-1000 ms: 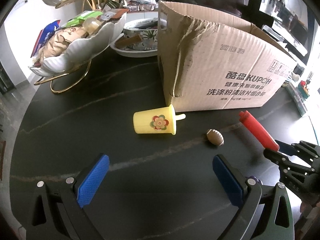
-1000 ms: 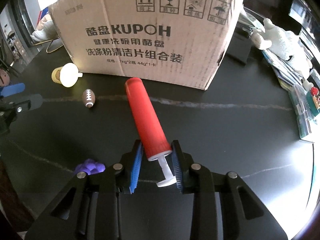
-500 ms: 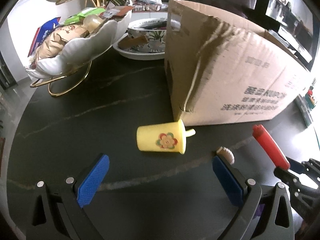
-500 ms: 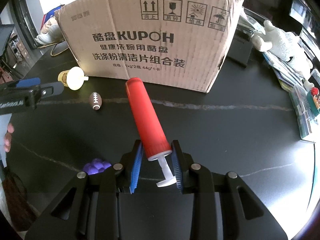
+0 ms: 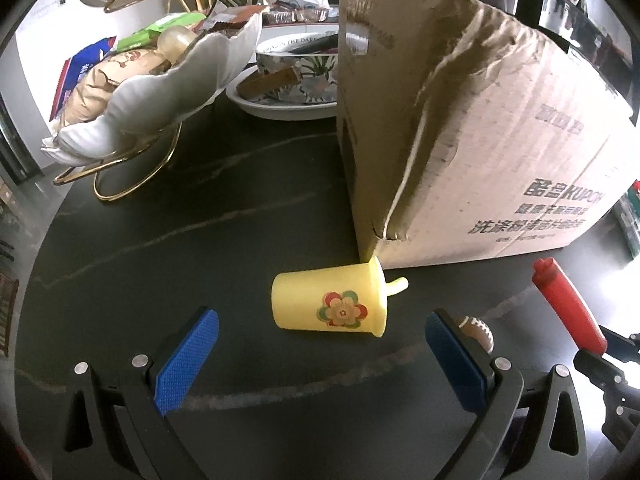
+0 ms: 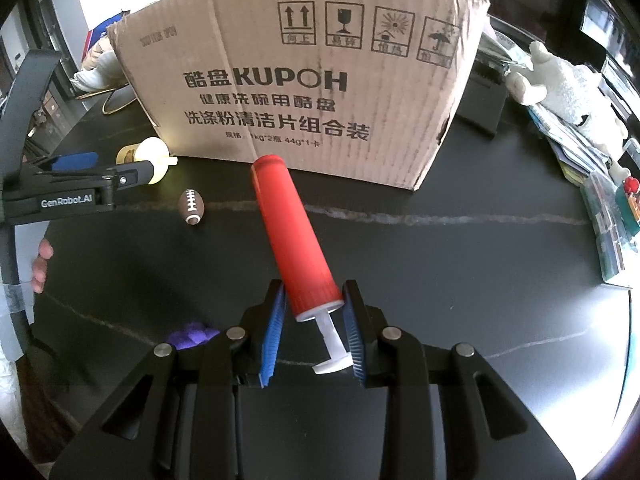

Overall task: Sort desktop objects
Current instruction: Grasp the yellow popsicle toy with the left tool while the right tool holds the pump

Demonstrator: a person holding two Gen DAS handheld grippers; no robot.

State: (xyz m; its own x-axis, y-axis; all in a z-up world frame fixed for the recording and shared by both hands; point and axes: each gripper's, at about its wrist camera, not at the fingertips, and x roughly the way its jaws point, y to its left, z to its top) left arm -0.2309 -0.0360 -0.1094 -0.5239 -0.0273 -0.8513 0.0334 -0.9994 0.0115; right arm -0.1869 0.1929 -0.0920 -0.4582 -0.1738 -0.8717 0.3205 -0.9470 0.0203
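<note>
Red pump (image 6: 294,240) is clamped in the right gripper (image 6: 312,334), clear of the box (image 6: 320,80); left gripper (image 5: 320,356), jaws apart, hangs over the cup (image 5: 332,300); football (image 6: 191,206) and purple toy (image 6: 192,334) lie unsorted on the table (image 6: 480,280); most remains.

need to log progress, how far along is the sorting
Early on, and nothing visibly sorted yet; the inside of the cardboard box is hidden. In hand: the right gripper is shut on the red pump. The left gripper, open, faces the yellow cup. Left on the table: the cup, toy football and purple toy.
</note>
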